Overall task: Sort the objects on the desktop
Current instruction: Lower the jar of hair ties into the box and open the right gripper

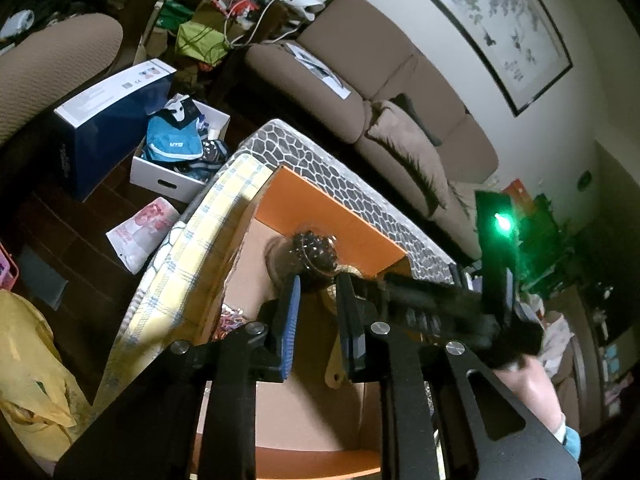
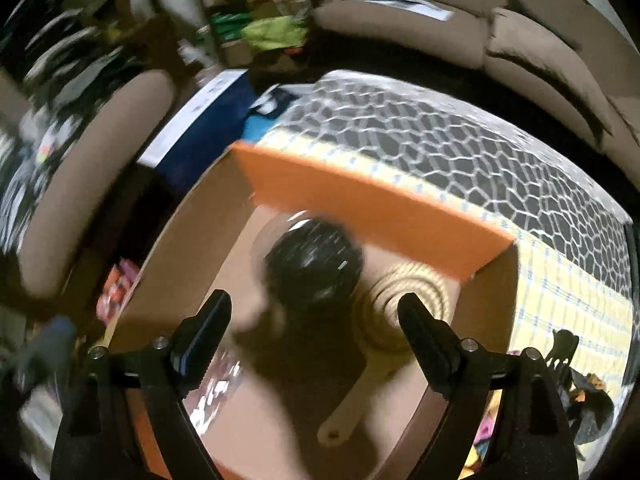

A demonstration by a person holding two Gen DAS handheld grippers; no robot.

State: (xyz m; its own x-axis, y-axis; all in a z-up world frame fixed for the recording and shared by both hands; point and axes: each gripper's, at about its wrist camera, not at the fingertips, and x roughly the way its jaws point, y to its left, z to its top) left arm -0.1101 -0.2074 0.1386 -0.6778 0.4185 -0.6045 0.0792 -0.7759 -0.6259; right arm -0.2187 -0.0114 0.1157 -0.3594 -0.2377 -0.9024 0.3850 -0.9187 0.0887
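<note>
An orange cardboard box (image 1: 320, 208) (image 2: 360, 200) stands open on the table. Inside it lie a clear jar holding a dark beaded ball (image 1: 316, 248) (image 2: 312, 260) and a beige handled piece with a coiled rope head (image 1: 335, 364) (image 2: 384, 292). My left gripper (image 1: 320, 280) hangs over the box with its jaws a narrow gap apart. The pads press on nothing. In the blurred right wrist view, my right gripper (image 2: 315, 298) stands wide open above the jar and the coil, empty.
A bag of coloured bands (image 1: 230, 320) lies by the box's left wall. The table wears a yellow checked cloth (image 1: 192, 240) and a grey pebble-pattern cloth (image 2: 460, 140). A black claw clip (image 2: 564, 348) lies right of the box. A sofa (image 1: 400, 92) and floor boxes (image 1: 176, 156) surround the table.
</note>
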